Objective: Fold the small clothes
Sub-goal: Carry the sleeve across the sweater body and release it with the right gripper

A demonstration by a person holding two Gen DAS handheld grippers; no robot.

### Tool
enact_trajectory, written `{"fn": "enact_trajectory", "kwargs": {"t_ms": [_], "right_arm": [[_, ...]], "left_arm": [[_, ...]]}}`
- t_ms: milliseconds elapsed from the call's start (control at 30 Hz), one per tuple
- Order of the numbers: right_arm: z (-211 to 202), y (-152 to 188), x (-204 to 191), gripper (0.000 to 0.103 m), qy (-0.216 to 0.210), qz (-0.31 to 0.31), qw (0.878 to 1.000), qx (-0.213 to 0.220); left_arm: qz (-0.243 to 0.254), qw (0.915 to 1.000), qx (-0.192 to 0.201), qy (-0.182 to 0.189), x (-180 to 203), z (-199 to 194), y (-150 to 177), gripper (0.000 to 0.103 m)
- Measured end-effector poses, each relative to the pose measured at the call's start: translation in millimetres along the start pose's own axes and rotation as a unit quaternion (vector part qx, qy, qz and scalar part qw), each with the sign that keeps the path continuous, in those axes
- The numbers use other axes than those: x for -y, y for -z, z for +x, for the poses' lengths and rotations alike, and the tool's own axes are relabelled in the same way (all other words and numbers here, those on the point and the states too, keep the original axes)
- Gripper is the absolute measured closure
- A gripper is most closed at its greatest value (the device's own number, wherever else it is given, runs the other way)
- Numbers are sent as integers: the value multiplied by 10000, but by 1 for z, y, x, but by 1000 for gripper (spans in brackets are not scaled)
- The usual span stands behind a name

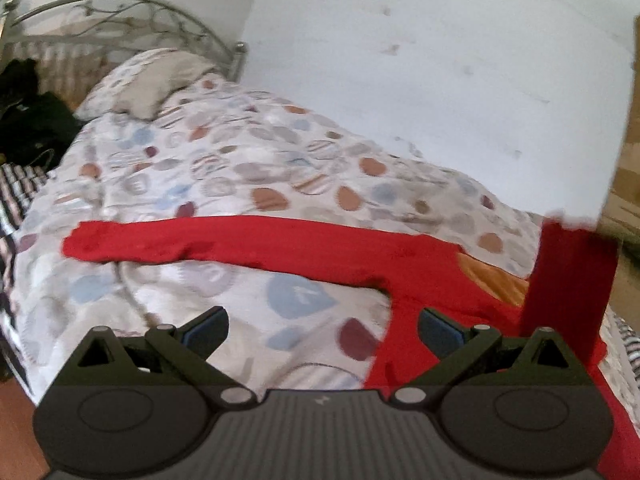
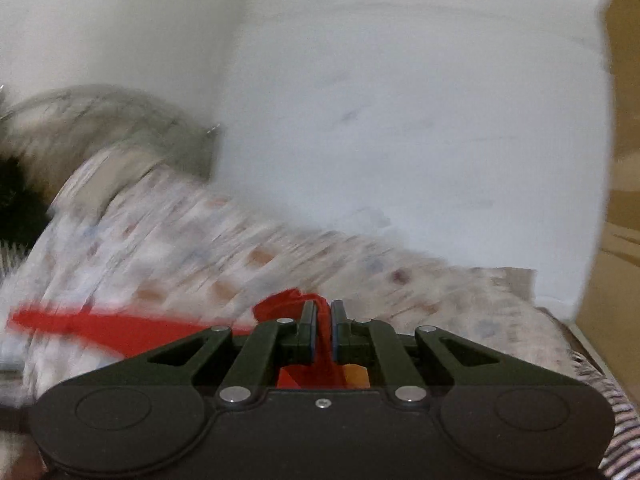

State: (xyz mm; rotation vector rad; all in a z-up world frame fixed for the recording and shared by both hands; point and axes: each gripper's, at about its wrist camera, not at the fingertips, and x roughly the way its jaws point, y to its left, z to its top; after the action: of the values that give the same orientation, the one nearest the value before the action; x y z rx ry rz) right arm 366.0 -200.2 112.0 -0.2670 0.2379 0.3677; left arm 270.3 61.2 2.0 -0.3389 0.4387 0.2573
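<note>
A red long-sleeved garment (image 1: 420,264) lies on the patterned duvet (image 1: 224,160). One sleeve stretches left across the bed. Another part (image 1: 568,280) is lifted and hangs upright at the right. An orange patch (image 1: 492,280) shows beside the body. My left gripper (image 1: 322,330) is open and empty, low over the duvet at the garment's left edge. My right gripper (image 2: 324,332) is shut on a bunch of the red garment (image 2: 288,304), held above the bed. The right wrist view is blurred by motion.
A white wall (image 1: 420,60) runs along the bed's far side. A metal headboard (image 1: 120,12) and a pillow (image 1: 152,80) are at the back left. Dark clothes (image 1: 28,120) and a striped cloth (image 1: 12,200) lie at the left. A brown cardboard surface (image 2: 620,200) is at the right.
</note>
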Motion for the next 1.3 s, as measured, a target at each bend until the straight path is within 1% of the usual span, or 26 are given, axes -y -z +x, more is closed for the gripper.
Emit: {"fn": "enact_trajectory", "kwargs": {"t_ms": [100,167,233,267,367,400,433,467,533,567,633,667,700,733,800,833,900,933,1000,1067,1133,1167,1200,1233,1300], "right_arm": [[5,38,-41,97,-388,-575,9972,-280],[2,57,-68,97,-602,-984,9923,-453],[-2,75,-92,97,-756,-1621,9825,-513],[-12,89,-102,97,-816,-1834,9783,-510],[-16,106,-126,94,-910,-2334,9663,-596],[-19,112,-128,89,-935,-2387,9645,-633],[-20,116,-129,81,-1019,-2418,9624,-699],[-23,119,-129,75,-1070,-2432,9613,-728],[-29,124,-126,54,-1119,-2440,9602,-772],[-33,126,-123,48,-1128,-2423,9604,-793],[-38,131,-113,30,-1156,-2233,9645,-811],[-42,132,-104,26,-1180,-2031,9686,-820],[-44,132,-95,19,-1158,-1875,9719,-829],[-45,133,-86,13,-1080,-1735,9752,-847],[-49,135,-66,8,-723,-1530,9811,-943],[-49,136,-56,6,-532,-1448,9830,-996],[-47,137,-33,0,-97,-1245,9858,-1124],[-45,139,-21,1,91,-1144,9864,-1175],[-39,144,6,1,463,-930,9867,-1252],[-29,151,34,1,934,-667,9835,-1397],[-15,159,64,1,1399,-368,9777,-1525],[-8,162,76,1,1666,-319,9735,-1536],[0,166,87,1,1961,-374,9677,-1536],[10,170,96,5,2205,-490,9614,-1568],[30,175,110,12,2385,-731,9530,-1721]], "left_arm": [[-7,9999,-46,-90,-10,5,0,0],[-2,9999,-58,-141,-14,5,2,0],[-23,9999,-79,-147,-16,7,4,0],[-46,9999,-89,-116,-16,8,5,0],[-197,9997,-95,114,-15,12,6,0],[-243,9995,-107,188,-14,14,6,0],[-269,9992,-122,255,-12,16,6,0],[-265,9990,-142,341,-10,18,6,0],[-193,9983,-168,519,-3,23,7,0],[-151,9981,-180,578,1,26,8,0],[-40,9974,-241,684,12,33,12,0],[28,9969,-287,728,18,38,14,0],[137,9963,-361,771,26,44,18,0],[232,9957,-414,797,31,48,21,0],[489,9943,-529,785,44,58,31,0],[636,9936,-596,725,51,63,36,0],[931,9915,-806,427,60,74,48,0],[1030,9899,-933,280,63,80,54,0],[983,9905,-912,321,61,84,61,0],[848,9915,-896,418,56,83,63,0],[739,9921,-881,505,52,83,65,0],[694,9923,-868,539,50,82,65,0],[659,9926,-854,564,48,81,66,0],[637,9927,-840,580,47,80,67,0],[632,9930,-815,582,46,79,67,0]]}}
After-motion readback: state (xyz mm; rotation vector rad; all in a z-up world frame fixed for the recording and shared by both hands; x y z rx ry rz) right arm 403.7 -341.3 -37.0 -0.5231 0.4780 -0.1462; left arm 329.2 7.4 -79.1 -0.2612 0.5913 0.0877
